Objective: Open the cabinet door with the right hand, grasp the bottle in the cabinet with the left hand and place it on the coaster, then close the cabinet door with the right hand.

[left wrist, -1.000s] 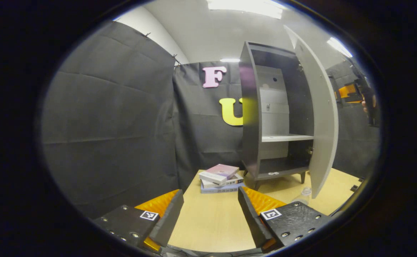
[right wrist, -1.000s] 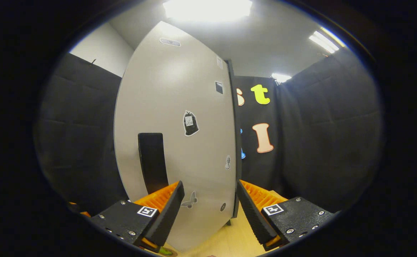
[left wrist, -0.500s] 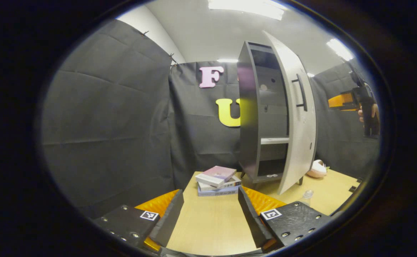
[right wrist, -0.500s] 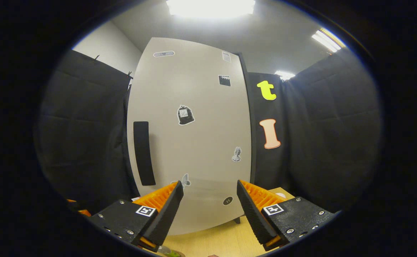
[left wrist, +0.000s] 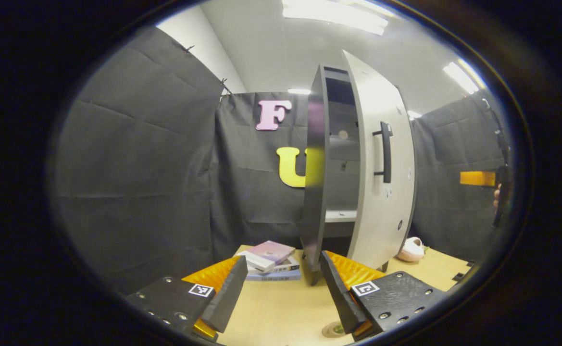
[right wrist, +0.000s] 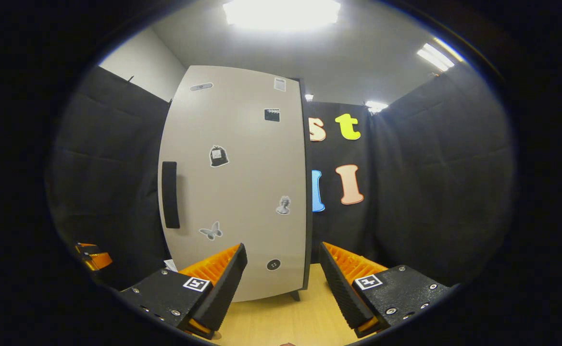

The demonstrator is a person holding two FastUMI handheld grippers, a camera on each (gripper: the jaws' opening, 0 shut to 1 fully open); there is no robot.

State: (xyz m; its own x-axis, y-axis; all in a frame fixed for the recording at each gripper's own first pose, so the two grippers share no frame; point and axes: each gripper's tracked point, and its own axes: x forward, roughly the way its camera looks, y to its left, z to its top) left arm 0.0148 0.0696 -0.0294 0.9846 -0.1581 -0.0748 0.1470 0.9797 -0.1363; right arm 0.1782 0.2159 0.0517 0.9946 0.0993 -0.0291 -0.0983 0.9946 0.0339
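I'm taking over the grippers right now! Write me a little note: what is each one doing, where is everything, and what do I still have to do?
Left gripper: open, empty, low over the table.
Right gripper: open, empty, in front of the cabinet door, not touching it.
Cabinet: the door is nearly shut, with a gap left on the handle side.
Coaster: near the table's front edge, by the left gripper; I cannot make out the bottle from here.
Left: push the door fully shut with the right gripper.
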